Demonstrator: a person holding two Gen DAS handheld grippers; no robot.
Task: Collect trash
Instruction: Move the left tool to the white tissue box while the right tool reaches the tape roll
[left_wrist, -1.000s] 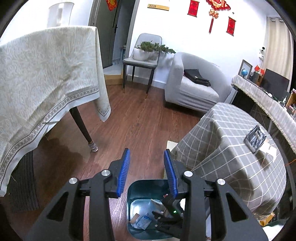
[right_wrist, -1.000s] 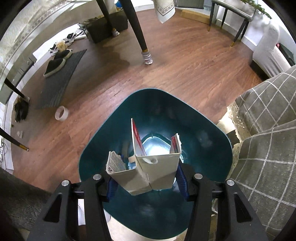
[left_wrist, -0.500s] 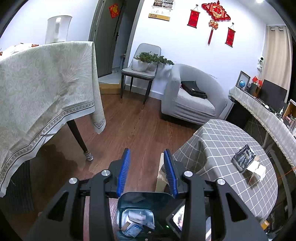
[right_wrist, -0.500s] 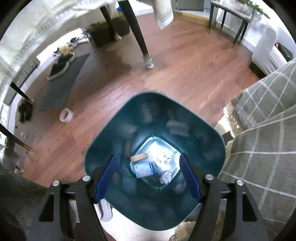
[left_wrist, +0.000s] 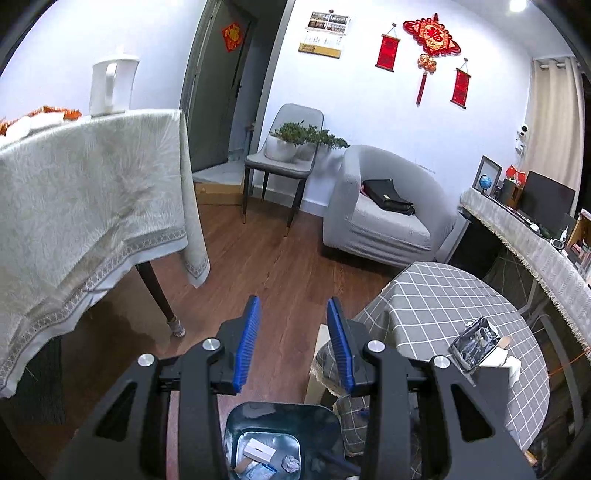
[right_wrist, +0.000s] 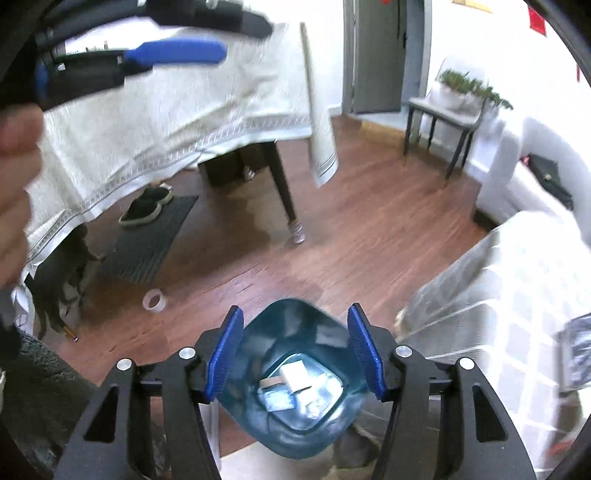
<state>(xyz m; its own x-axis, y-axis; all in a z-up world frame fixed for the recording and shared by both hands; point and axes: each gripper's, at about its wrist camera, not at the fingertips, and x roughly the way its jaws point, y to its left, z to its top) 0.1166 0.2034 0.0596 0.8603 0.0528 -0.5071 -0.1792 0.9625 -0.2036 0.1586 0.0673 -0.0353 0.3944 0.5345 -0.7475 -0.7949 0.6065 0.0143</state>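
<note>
Both grippers are empty with jaws apart, the right gripper (right_wrist: 295, 349) having just narrowed its jaws above the teal trash bin (right_wrist: 295, 435) where the white carton (right_wrist: 295, 374) lies, left gripper (left_wrist: 293, 341) alongside, probably for the next grab.

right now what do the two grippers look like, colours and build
Both look alike: the left gripper and right gripper have matte black frames with triangular cut-outs and round silver screw heads at the pivots. Each finger carries a flat, bright blue ribbed pad on its inner face. No cables or markings are visible. In the right wrist view a blurred hand shows at the left edge.
</note>
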